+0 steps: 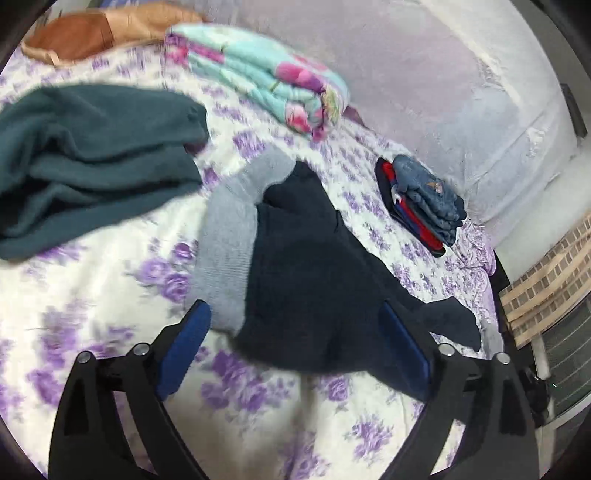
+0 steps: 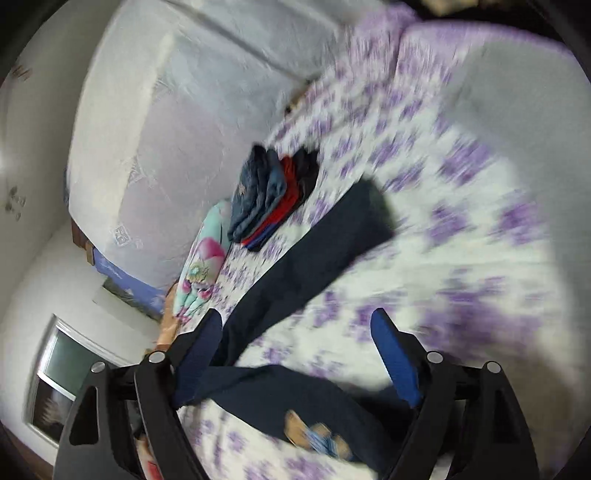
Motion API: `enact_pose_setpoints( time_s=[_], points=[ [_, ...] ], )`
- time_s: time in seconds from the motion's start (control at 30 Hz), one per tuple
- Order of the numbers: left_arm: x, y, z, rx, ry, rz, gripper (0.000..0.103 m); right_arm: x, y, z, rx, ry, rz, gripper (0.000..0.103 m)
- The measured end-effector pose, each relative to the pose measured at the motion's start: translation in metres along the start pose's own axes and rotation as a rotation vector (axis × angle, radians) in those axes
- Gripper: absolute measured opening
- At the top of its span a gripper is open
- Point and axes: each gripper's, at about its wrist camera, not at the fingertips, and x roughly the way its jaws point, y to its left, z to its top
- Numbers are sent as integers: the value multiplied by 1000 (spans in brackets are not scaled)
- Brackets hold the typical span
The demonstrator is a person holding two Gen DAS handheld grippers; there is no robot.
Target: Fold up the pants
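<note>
Dark navy pants (image 1: 314,288) with a grey waistband (image 1: 229,236) lie crumpled on the floral bedsheet (image 1: 92,295). My left gripper (image 1: 295,325) is open, its blue-padded fingers (image 1: 184,354) on either side of the pants, just above them. In the right wrist view the pants' legs (image 2: 314,258) stretch across the sheet (image 2: 461,240). My right gripper (image 2: 295,339) is open, with part of a pant leg lying between its fingers (image 2: 395,358). Both views are blurred.
A teal garment (image 1: 92,158) lies to the left. A folded floral blanket (image 1: 266,77) lies behind it. A stack of folded jeans and red clothes (image 1: 424,199) sits near the white wall, also in the right wrist view (image 2: 266,192). A tan pillow (image 1: 92,33) lies far left.
</note>
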Motion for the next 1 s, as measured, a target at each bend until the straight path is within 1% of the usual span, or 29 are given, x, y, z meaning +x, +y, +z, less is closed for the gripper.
enact_pose_setpoints(
  time_s=[0.1,0.13,0.17,0.2,0.27,0.33,0.43,0.47,0.5,0.57,0.6,0.63,0.67,0.7,0.73,0.77,0.8,0.83,0.9,0.93,0.97,1.0],
  points=[
    [14,2,2,4,10,89,93,57,3,11,75,103,21,84],
    [17,4,2,8,20,103,93,76,4,13,100,147,25,84],
    [22,7,2,5,41,99,92,91,6,14,118,177,27,84],
    [21,8,-1,7,48,94,92,101,7,13,127,192,27,84],
    [18,6,-6,52,47,110,89,123,18,13,109,223,19,84],
    [14,4,-13,84,55,114,89,146,22,19,91,256,10,90],
    [10,1,-20,104,60,112,92,177,15,25,135,296,-16,97],
    [13,0,-19,100,61,116,96,190,9,26,157,320,-32,98],
    [18,-1,-17,92,61,119,98,196,10,30,166,312,-44,100],
    [27,-7,-13,81,45,162,98,202,18,35,158,292,-39,100],
    [32,-9,-11,86,40,177,98,206,24,37,117,264,-47,95],
    [36,-12,-8,97,28,193,98,210,29,38,62,242,-81,62],
    [39,-13,-7,105,14,197,98,210,32,40,-6,214,-138,33],
    [39,-13,-5,99,-11,188,92,204,40,42,-81,147,-144,6],
    [37,-11,-4,84,-27,176,86,196,46,44,-119,101,-120,5],
    [34,-8,-4,77,-36,153,77,182,56,45,-184,36,-90,5],
    [31,-6,-5,71,-40,128,71,160,69,45,-269,-33,-40,2],
    [29,-3,-5,64,-42,110,69,140,79,45,-329,-77,1,0],
    [23,5,-7,48,-35,65,65,100,85,45,-387,-101,46,0],
    [22,7,-8,47,-30,55,65,88,83,46,-390,-80,44,2],
    [20,8,-9,50,-24,47,65,79,78,47,-385,-53,23,5],
    [20,8,-10,58,-21,44,65,71,69,49,-363,-36,-34,12]
  ],
)
